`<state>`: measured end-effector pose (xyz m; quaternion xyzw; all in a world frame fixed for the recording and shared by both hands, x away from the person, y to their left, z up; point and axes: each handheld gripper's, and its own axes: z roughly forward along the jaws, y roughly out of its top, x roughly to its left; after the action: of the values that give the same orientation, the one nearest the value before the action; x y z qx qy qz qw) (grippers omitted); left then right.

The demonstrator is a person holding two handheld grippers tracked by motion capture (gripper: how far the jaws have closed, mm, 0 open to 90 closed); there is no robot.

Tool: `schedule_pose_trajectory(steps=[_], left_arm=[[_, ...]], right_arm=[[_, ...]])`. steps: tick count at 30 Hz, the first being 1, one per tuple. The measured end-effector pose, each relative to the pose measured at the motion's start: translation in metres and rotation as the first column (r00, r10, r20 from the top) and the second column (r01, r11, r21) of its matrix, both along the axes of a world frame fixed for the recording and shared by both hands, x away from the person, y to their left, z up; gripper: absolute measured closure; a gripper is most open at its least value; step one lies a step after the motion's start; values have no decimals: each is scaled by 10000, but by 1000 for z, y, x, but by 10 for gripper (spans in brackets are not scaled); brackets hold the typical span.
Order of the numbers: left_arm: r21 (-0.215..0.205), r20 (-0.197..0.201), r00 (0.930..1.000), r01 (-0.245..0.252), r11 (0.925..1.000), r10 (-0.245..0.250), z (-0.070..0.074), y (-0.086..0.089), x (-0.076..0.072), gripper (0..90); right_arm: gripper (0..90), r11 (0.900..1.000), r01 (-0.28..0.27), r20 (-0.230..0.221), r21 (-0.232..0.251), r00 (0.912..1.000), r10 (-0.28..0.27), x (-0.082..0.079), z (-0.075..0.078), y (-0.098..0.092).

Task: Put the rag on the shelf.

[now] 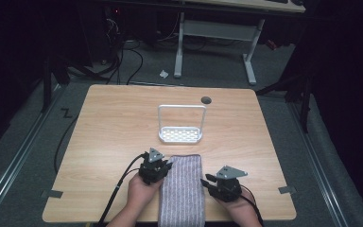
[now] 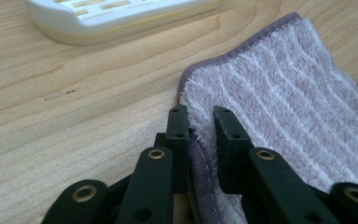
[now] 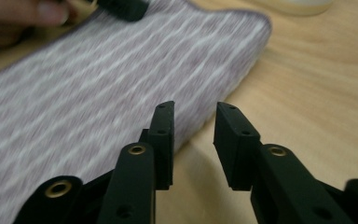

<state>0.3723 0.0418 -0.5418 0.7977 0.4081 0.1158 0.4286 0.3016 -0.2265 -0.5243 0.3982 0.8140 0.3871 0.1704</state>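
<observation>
The folded towel (image 1: 183, 189) lies at 6 o'clock on the wooden table (image 1: 113, 123), running over the near edge. Striped mauve terry with a stitched hem: judged light, limp and non-slip, apt to sag and unfold if lifted at one point. The bound edge or a corner offers the best hold.

The left gripper (image 2: 200, 122) is clamped on the towel's left hem. The right gripper (image 3: 193, 119) stands with its jaws apart and empty just beside the right edge.

A white slotted plastic rack (image 1: 181, 124) with a hoop handle stands at 12 o'clock of the towel.
</observation>
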Motion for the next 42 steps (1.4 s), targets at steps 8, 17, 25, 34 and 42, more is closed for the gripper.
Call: schedule_pose_trajectory(steps=[8,17,25,34,42], left_arm=[[-204,-148,9999,-38,9998,35,0,2,1,778],[-101,-74,9998,203,9997,-204,0,2,-5,775],[-147,518,9985,176,9997,-168,3,5,-17,775],[-774,996,9949,222,9968,-144,11,11,-26,780],[-1007,1220,9925,62,9949,61,13,12,-31,778]], right_arm=[[472,9922,1240,-318,128,9918,-1235,60,3,24],[647,9932,1140,-367,-244,9927,-1148,62,-11,34],[832,9976,689,97,-82,9976,-689,50,-12,34],[831,9976,672,817,136,9943,-681,36,-5,32],[830,9963,832,1370,234,9869,-857,25,-4,37]])
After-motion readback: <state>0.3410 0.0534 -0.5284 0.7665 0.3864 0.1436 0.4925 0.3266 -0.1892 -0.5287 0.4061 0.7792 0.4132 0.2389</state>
